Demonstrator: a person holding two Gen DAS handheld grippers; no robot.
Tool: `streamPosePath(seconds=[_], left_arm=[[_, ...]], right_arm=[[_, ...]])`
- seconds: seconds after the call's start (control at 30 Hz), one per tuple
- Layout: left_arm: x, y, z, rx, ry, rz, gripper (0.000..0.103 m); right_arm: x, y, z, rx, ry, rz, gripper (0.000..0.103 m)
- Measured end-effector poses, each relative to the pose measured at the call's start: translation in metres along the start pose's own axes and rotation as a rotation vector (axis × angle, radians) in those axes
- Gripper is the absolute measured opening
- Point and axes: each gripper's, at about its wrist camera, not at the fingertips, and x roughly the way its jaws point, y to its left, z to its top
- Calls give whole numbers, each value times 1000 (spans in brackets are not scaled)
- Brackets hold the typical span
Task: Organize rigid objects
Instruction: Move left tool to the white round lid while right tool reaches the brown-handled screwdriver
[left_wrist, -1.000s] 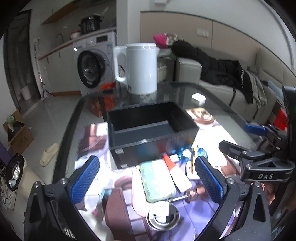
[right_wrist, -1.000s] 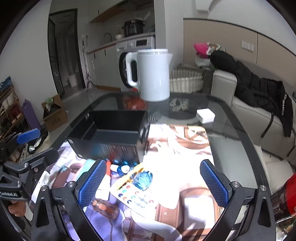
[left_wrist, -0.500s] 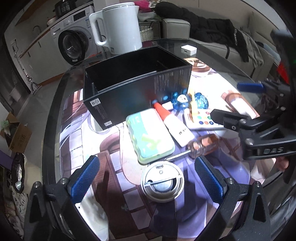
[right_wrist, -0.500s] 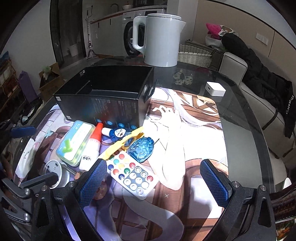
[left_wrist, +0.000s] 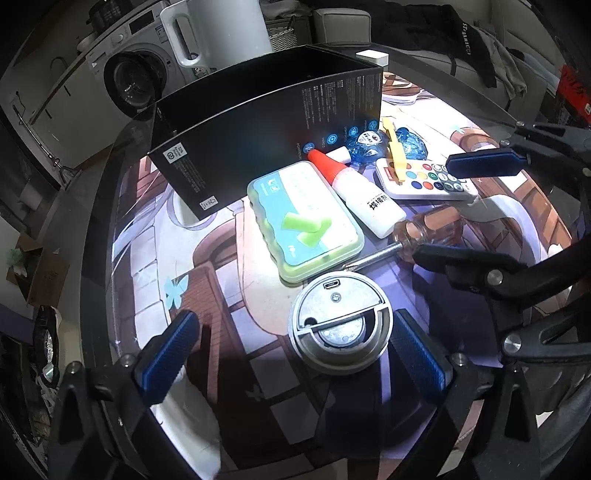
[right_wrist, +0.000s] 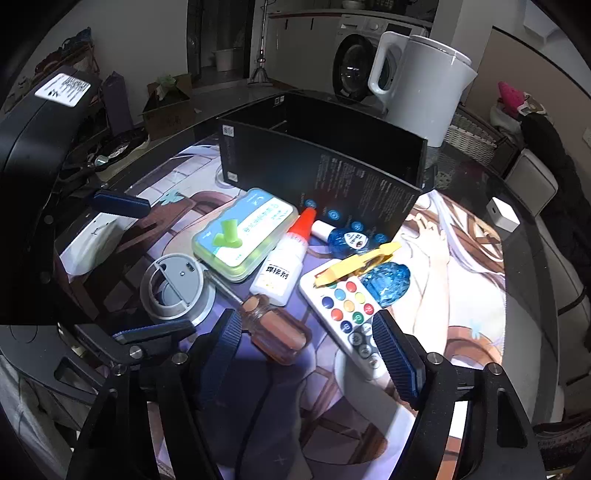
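"STARRICCI"-like print on black jacket; box print illegible.

Washing machine, sofa, pale floor.

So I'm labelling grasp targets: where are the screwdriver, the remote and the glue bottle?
screwdriver (right_wrist: 277, 334): right wrist view, on its amber handle.
remote (right_wrist: 345, 308): right wrist view, among the coloured buttons.
glue bottle (left_wrist: 371, 205): left wrist view, on the white body's label.

Glass tabletop under a printed mat.
On the mat: black box, green case, glue bottle, screwdriver, remote, round grey device. White kettle and small white block on bare glass.
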Motion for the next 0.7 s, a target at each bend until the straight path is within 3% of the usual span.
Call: streamPosePath(seconds=[0.13,0.27,0.4,0.57,0.7], left_arm=[[-2,-7,3,39,-13,-8,93],[-7,-12,5,75,-16,-39,72],[-7,-7,7,48,-14,-44,50],[-3,4,8,3,-7,-17,51],[-2,9,7,-30,-4,-22,56]], right_arm=[[4,0,0,11,8,25,68],[5,0,0,17,26,54,58],[4,1,-1,10,46,78,47],[9,-3,-5,38,92,102,36],[9,-2,-5,47,108,122,36]])
